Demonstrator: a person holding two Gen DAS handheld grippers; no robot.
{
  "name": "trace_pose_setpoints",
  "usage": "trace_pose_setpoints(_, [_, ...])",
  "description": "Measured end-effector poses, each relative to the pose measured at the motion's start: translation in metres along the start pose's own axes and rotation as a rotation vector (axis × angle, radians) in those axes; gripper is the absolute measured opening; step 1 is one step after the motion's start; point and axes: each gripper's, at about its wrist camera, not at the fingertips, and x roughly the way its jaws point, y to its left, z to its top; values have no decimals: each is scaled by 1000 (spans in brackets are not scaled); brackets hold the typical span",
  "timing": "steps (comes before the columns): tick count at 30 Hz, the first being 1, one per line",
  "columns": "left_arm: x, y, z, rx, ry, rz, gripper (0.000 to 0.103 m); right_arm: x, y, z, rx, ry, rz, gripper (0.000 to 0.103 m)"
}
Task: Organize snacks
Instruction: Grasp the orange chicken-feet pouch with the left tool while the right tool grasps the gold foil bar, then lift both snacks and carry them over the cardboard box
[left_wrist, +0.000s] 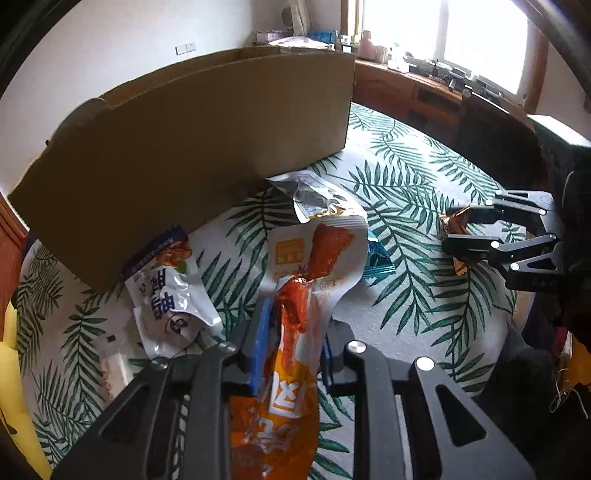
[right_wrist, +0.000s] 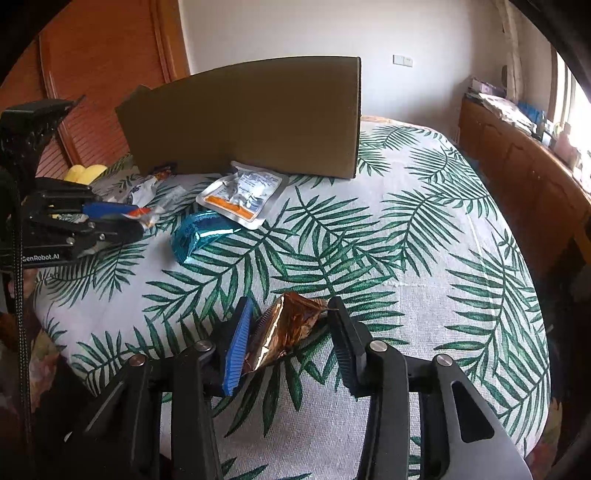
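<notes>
My left gripper (left_wrist: 291, 343) is shut on an orange-and-white snack packet (left_wrist: 317, 254), whose top stands up between the pads above the leaf-print cloth (left_wrist: 406, 302). From the right wrist view, that gripper (right_wrist: 142, 221) sits at the far left with the packet's end (right_wrist: 146, 214) in it. My right gripper (right_wrist: 291, 339) is shut on a crumpled copper foil wrapper (right_wrist: 284, 328), which touches both fingers; the left wrist view shows the same gripper (left_wrist: 460, 234) at the right. A tall cardboard box (left_wrist: 203, 147) (right_wrist: 258, 118) stands behind the snacks.
A silver pouch (right_wrist: 243, 192) (left_wrist: 317, 199) and a blue foil packet (right_wrist: 199, 232) (left_wrist: 376, 258) lie before the box. A white-and-blue packet (left_wrist: 173, 295) leans by its left corner. A wooden cabinet (right_wrist: 517, 166) runs along the right. Something yellow (right_wrist: 85, 171) lies left of the box.
</notes>
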Motion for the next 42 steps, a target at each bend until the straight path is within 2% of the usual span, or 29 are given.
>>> trace_pose_setpoints(4, [-12, 4, -1, -30, -36, -16, 21, -2, 0, 0, 7, 5, 31, 24])
trace_pose_setpoints(10, [-26, 4, 0, -50, -82, -28, 21, -6, 3, 1, 11, -23, 37, 18])
trace_pose_setpoints(23, [-45, -5, -1, -89, -159, -60, 20, -23, 7, 11, 27, -69, 76, 18])
trace_pose_setpoints(42, [-91, 4, 23, -129, -320, -53, 19, -50, 18, 43, -6, -141, 99, 18])
